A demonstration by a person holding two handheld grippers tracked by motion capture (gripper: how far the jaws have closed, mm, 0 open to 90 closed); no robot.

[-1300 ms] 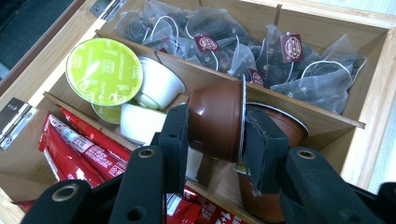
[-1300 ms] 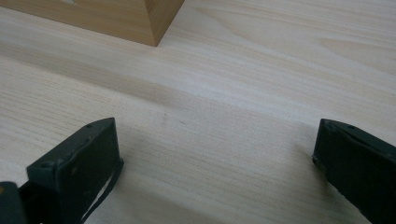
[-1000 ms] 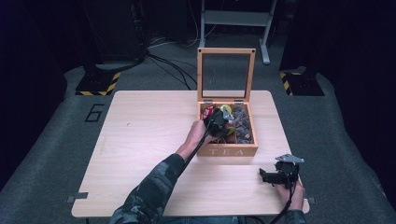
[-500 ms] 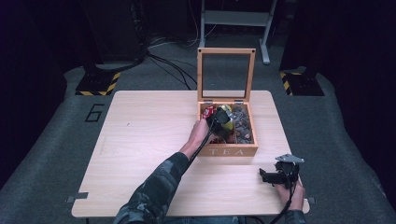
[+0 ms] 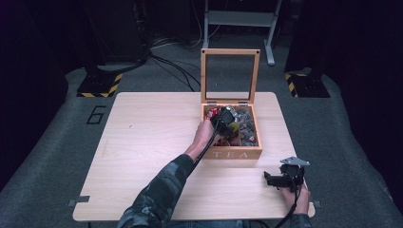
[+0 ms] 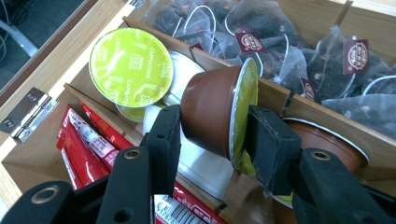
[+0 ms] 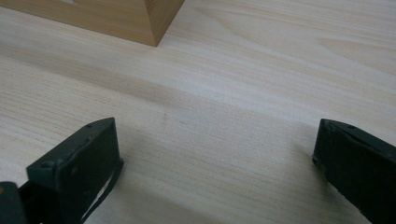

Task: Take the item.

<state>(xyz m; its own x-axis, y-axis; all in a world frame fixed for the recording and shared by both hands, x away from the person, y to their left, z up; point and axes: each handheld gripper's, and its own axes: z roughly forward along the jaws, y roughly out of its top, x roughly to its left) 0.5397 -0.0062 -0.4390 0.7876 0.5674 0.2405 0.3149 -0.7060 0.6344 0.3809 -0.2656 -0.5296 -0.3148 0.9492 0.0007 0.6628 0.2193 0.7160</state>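
A wooden tea box (image 5: pixel 237 154) marked TEA stands open at the table's far right, its lid upright. My left gripper (image 5: pixel 227 118) hangs over the box and is shut on a brown coffee capsule (image 6: pixel 212 113) with a green foil lid, held on its side between the pads. Beneath it lie another green-lidded capsule (image 6: pixel 130 67), white capsules (image 6: pixel 201 163), red sachets (image 6: pixel 88 144) and tea bags (image 6: pixel 289 51) in the far compartments. My right gripper (image 5: pixel 278 179) rests near the table's front right corner, open, with bare wood (image 7: pixel 215 140) between its jaws.
The box corner (image 7: pixel 159 23) shows ahead of the right gripper. A wooden divider (image 6: pixel 275 93) separates capsules from tea bags. The table (image 5: pixel 142 142) has wide bare wood to the left. Cables and a metal stand (image 5: pixel 237 19) lie on the floor beyond.
The left gripper has shifted slightly right over the box with the capsule. The right gripper has stayed where it was.
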